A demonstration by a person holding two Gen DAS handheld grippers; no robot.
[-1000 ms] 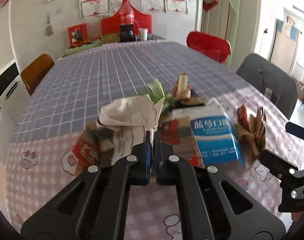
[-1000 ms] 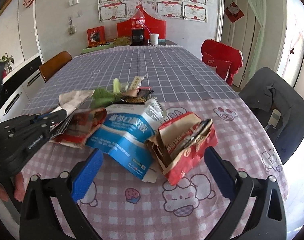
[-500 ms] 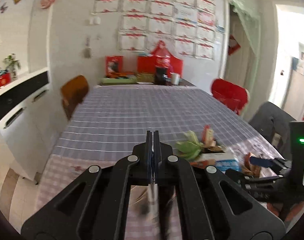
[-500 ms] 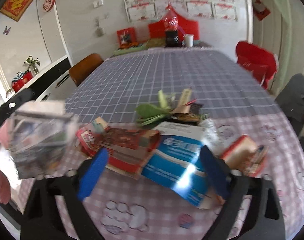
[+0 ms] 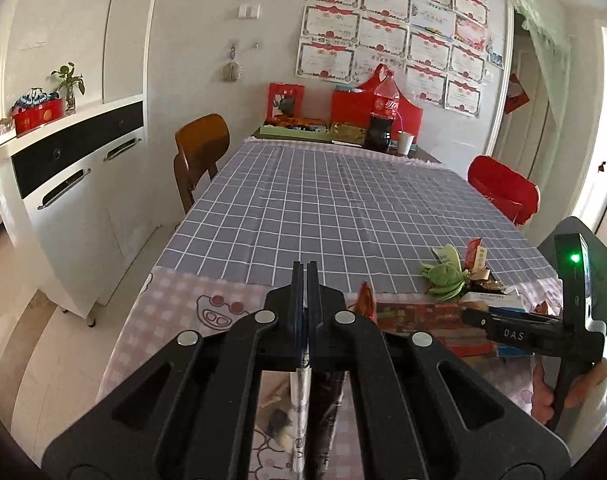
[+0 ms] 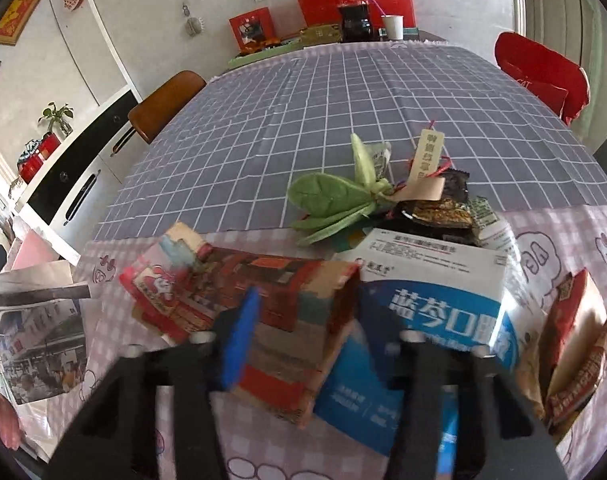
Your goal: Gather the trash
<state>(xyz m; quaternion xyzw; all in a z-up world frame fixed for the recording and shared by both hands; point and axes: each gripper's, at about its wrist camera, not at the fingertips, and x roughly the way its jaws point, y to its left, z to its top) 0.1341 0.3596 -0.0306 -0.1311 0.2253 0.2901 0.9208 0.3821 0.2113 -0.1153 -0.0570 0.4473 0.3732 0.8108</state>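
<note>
My left tool (image 5: 306, 280) pinches a printed paper scrap (image 6: 35, 340) hanging off the tabletop's (image 6: 323, 92) left edge; it may slip. My right tool (image 6: 303, 332) is closing around the flattened red carton (image 6: 271, 304), perhaps snagging the blue box (image 6: 431, 320). Checked cloth, white cabinet (image 5: 75, 184) behind.

Newspaper sheet (image 5: 301, 400): mostly hidden behind the left gripper (image 5: 306, 280); print unreadable. Right gripper (image 6: 303, 320): blurred, its right finger lost against the blue-and-white carton (image 6: 435, 320); contact between the closing jaws and the red flattened box (image 6: 287, 320) cannot be judged. Dark snack wrapper (image 6: 443, 210): partly under the carton, perhaps foil. Red torn packet (image 6: 571, 344): its lower end blurred near the frame edge.
</note>
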